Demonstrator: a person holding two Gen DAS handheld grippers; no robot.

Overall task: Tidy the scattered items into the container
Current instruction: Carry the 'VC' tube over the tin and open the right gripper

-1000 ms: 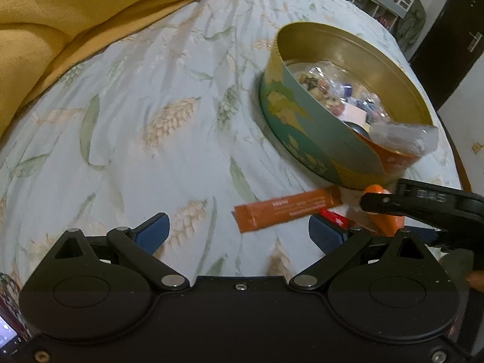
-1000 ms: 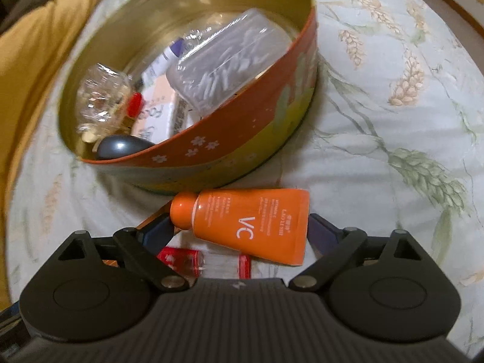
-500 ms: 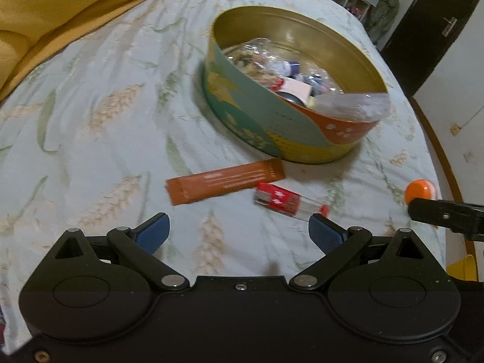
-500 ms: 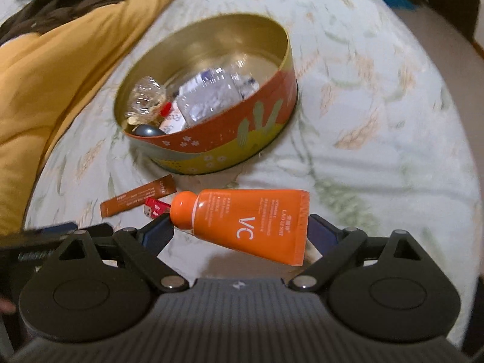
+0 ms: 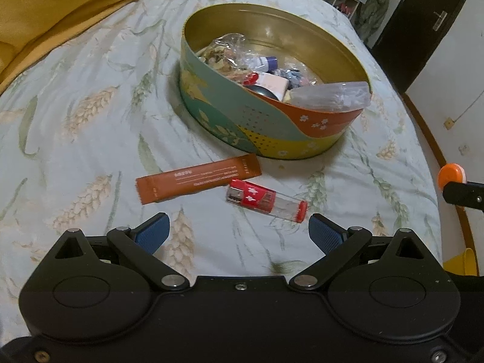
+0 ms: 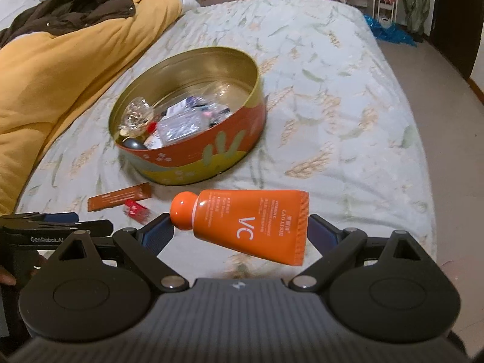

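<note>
Two items, a sachet (image 5: 198, 179) and small tube (image 5: 266, 201), lie beside our tin (image 5: 272, 127) mid-bed (image 5: 90, 96); our right gripper (image 6: 240, 230) pinches the orange tube (image 6: 248, 224), left gripper (image 5: 237, 231) spread empty.

The right gripper (image 6: 239, 230) points steeply down, its jaws spread wide and clamped on the ends of an orange tube (image 6: 251, 224). The left gripper (image 5: 236, 231), at its nine o'clock, tilts down, jaws apart and empty.
</note>
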